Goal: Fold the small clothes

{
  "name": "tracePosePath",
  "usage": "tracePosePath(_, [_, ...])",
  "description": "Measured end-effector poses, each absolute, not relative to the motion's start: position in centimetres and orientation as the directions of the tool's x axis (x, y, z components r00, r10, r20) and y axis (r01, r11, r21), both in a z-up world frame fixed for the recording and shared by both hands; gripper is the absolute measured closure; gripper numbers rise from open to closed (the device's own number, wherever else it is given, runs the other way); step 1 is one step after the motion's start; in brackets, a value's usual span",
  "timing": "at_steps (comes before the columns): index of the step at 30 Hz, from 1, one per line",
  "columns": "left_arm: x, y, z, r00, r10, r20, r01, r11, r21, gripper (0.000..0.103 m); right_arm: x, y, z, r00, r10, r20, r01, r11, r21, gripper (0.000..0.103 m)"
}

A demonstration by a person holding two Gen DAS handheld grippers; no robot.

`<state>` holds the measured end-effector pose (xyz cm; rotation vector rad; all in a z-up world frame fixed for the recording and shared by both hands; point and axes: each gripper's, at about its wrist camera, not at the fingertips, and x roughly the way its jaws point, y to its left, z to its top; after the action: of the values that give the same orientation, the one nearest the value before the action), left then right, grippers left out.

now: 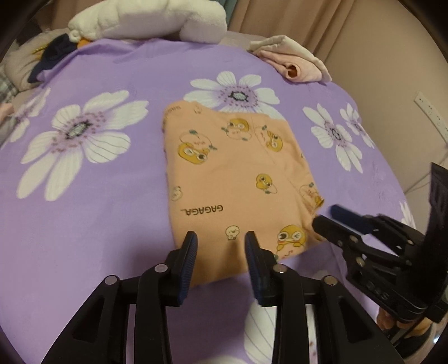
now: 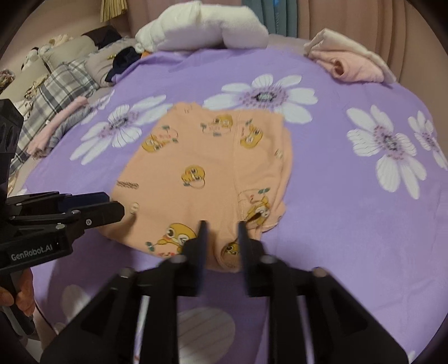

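A folded orange garment [image 1: 232, 173] with yellow duck prints and "GAGAGA" lettering lies flat on the purple flowered bedsheet [image 1: 106, 212]. My left gripper [image 1: 221, 238] hovers at the garment's near edge, jaws apart, and the cloth under the gap lies flat and unpinched. My right gripper [image 1: 327, 215] sits at the garment's near right corner. In the right wrist view the garment [image 2: 201, 168] lies ahead, and my right gripper [image 2: 222, 225] stands open over its near edge, gripping nothing. The left gripper [image 2: 113, 203] reaches in from the left at the garment's near left corner.
A white plush bundle [image 1: 151, 19] lies at the far edge of the bed. Folded pink and cream clothes [image 1: 296, 61] sit at the back right, a dark garment [image 1: 56, 53] at the back left. A plaid pillow [image 2: 58, 89] and pink cloth [image 2: 56, 126] lie left. Curtains hang behind.
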<state>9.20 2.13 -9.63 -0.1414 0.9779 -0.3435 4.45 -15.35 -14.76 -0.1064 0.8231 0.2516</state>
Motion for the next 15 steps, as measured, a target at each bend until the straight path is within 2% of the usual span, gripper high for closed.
tracePosePath(1, [8.9, 2.3, -9.0, 0.515, -0.341, -0.787, 0.216, 0.939, -0.266, 0.05, 3.9, -15.5, -13.9, 0.667, 0.172, -0.725, -0.25, 0.968, 0.0, 0.052])
tracePosePath(2, [8.6, 2.5, -8.2, 0.524, -0.332, -0.785, 0.208, 0.943, -0.259, 0.033, 3.4, -15.5, -13.3, 0.677, 0.163, -0.718, -0.239, 0.971, -0.005, 0.039])
tracePosePath(3, [8.2, 2.6, -7.7, 0.532, -0.325, -0.782, 0.205, 0.945, -0.253, 0.025, 3.0, -15.6, -12.7, 0.687, 0.15, -0.711, -0.227, 0.974, -0.014, 0.035])
tracePosePath(7, [6.9, 3.2, -5.1, 0.571, -0.26, -0.778, 0.171, 0.965, -0.197, 0.02, 1.3, -15.7, -10.2, 0.711, 0.117, -0.694, -0.207, 0.977, -0.048, 0.02])
tracePosePath(9, [6.5, 3.4, -4.3, 0.583, -0.239, -0.777, 0.158, 0.971, -0.18, 0.009, 0.8, -15.8, -9.2, 0.715, 0.116, -0.69, -0.203, 0.978, -0.046, 0.016])
tracePosePath(10, [6.2, 3.5, -3.8, 0.587, -0.233, -0.775, 0.152, 0.972, -0.177, 0.007, 0.6, -15.9, -8.7, 0.717, 0.121, -0.686, -0.203, 0.978, -0.039, 0.012])
tracePosePath(13, [5.5, 3.7, -2.5, 0.601, -0.2, -0.774, 0.133, 0.98, -0.151, 0.005, -0.4, -16.1, -6.9, 0.726, 0.133, -0.675, -0.198, 0.98, -0.019, 0.0])
tracePosePath(15, [5.1, 3.6, -1.9, 0.606, -0.169, -0.777, 0.12, 0.985, -0.121, 0.004, -0.9, -16.0, -6.0, 0.731, 0.126, -0.671, -0.192, 0.981, -0.024, 0.0])
